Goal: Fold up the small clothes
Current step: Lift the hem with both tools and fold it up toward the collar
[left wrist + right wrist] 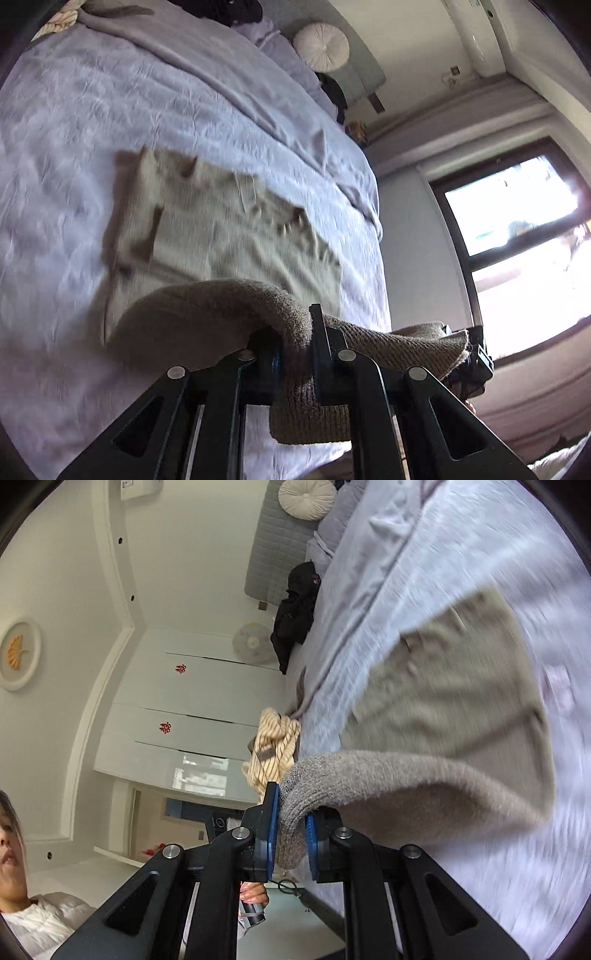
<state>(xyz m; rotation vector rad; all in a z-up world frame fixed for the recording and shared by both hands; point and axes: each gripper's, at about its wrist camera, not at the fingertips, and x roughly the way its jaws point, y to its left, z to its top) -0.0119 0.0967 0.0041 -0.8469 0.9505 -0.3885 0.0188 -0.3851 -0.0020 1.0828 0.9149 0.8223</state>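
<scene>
A beige knitted garment [221, 236] lies partly spread on the lilac bedsheet [74, 129], with its near edge lifted off the bed. My left gripper [295, 332] is shut on that lifted ribbed edge [236, 299], which curls over the jaws. In the right wrist view the same garment [454, 701] stretches across the sheet [498, 554]. My right gripper [291, 827] is shut on another part of the knit edge [369, 775], pinched between the blue pads [271, 823]. The other gripper [476, 354] shows at the right of the left wrist view, holding the cloth's far corner.
A round white cushion [321, 46] and dark clothing [295, 609] lie near the headboard. A cream striped garment [273, 746] sits at the bed's edge. A window [524, 240] and white wardrobes [192, 701] flank the bed. A person in white [40, 912] is at lower left.
</scene>
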